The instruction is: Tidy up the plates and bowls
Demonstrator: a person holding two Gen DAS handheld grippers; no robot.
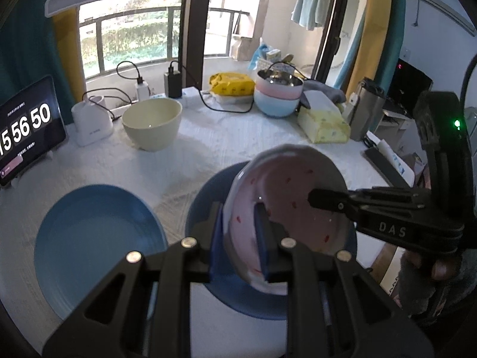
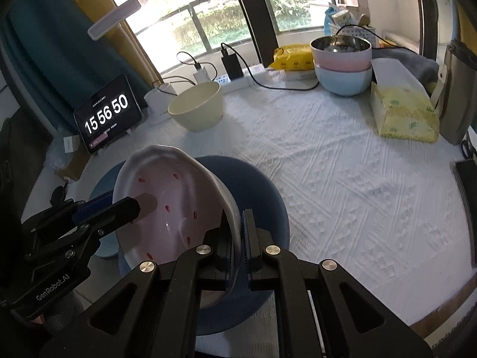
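A pink dish with red specks hangs tilted just above a dark blue plate on the white tablecloth. My left gripper is shut on its left rim, and my right gripper is shut on the opposite rim. To the left lies a light blue plate. A cream bowl stands behind. At the back right a steel-lined pink bowl sits stacked in a light blue bowl.
A tablet showing a clock leans at the back left beside a white lamp base. A yellow tissue pack, a power bank with cables and a yellow bag line the back.
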